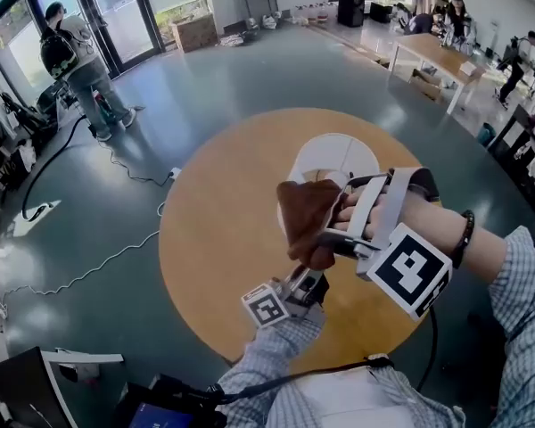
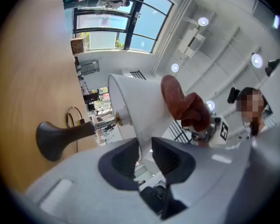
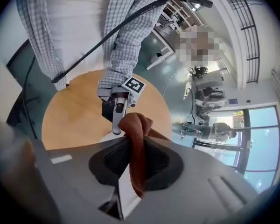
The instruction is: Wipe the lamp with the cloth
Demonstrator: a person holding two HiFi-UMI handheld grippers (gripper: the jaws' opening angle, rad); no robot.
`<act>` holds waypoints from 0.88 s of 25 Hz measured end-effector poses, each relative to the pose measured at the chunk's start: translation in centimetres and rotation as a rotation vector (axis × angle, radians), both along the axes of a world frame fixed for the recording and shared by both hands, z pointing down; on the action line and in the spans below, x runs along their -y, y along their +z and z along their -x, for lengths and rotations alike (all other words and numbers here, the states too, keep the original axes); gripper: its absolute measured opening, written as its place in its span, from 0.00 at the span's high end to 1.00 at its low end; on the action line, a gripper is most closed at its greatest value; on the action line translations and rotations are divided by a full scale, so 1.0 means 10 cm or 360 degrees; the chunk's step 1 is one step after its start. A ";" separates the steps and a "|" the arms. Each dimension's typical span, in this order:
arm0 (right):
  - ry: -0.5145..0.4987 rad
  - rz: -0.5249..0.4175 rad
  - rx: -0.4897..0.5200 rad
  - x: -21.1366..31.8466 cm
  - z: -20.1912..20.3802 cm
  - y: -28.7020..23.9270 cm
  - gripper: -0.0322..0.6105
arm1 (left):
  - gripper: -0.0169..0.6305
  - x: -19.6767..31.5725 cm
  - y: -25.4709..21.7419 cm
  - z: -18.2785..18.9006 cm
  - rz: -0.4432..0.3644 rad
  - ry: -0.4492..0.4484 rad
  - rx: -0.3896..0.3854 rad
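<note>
Wipe under way, judged mid-task. Lamp stands near the table's middle, toward the far edge. Left gripper is clamped on the shade's near rim, steadying it. Right gripper is clenched on the cloth, wad against the shade's near side. Rest of shade and base likely left to do.

Rust-brown cloth; white lampshade; tan table; blue-checked sleeve; lamp base seemingly dark brown.

lamp: white shade, dark base | cloth: brown, bunched, on shade's near rim
</note>
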State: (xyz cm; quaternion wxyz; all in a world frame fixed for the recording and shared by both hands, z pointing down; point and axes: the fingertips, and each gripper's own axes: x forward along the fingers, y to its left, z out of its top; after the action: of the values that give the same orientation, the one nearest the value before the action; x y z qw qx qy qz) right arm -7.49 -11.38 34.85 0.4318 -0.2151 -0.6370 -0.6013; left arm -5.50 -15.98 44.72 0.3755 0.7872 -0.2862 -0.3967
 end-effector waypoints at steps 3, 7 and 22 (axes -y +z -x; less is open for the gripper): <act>0.0143 0.0020 0.0034 0.02 -0.29 0.07 0.85 | 0.85 -0.02 0.00 -0.02 0.0006 0.0012 0.0010; 0.0332 0.0081 0.0129 0.04 -0.57 0.12 0.85 | 0.85 -0.02 0.01 -0.02 0.0013 0.0021 0.0007; 0.1113 0.0610 0.0739 0.34 -1.10 0.48 0.85 | 0.84 -0.02 0.00 -0.04 0.0027 0.0046 0.0061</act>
State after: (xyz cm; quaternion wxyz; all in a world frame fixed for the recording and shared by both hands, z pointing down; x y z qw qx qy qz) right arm 3.49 -14.80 39.68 0.4071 0.0771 -0.8508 -0.3233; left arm -5.08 -15.78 44.73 0.3823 0.7956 -0.2852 -0.3736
